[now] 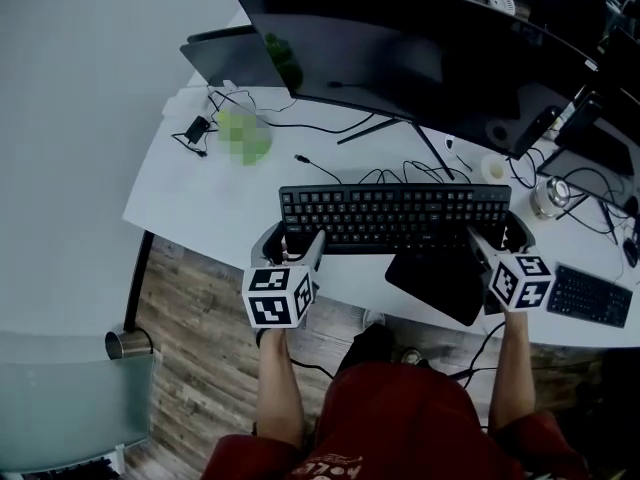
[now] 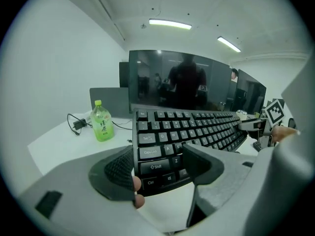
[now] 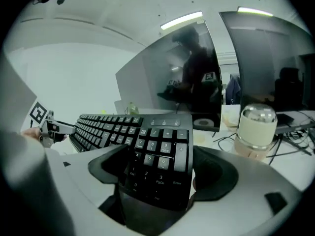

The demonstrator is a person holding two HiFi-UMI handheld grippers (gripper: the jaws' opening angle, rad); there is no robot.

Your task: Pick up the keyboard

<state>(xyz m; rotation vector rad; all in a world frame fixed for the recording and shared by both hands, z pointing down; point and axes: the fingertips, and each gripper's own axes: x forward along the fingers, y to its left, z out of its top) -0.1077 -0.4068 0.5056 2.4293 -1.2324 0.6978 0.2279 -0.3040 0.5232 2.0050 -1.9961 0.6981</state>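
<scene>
Clamping opposite ends, held the black keyboard (image 1: pixel 395 216) at the white desk's (image 1: pixel 220 203) front edge. Left gripper (image 2: pixel 160 166) clenched beside Ctrl, Shift and Caps Lock, right gripper (image 3: pixel 157 166) clenched across the number pad by Enter and PgDn. Beyond, green bottle (image 2: pixel 102 122), label unreadable; glossy curved monitor (image 1: pixel 420 48) cut off above.

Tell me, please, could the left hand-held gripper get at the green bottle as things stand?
Probably not yet: the left hand-held gripper is clamped on the left end of the keyboard, though the way to the green bottle looks open.
</scene>
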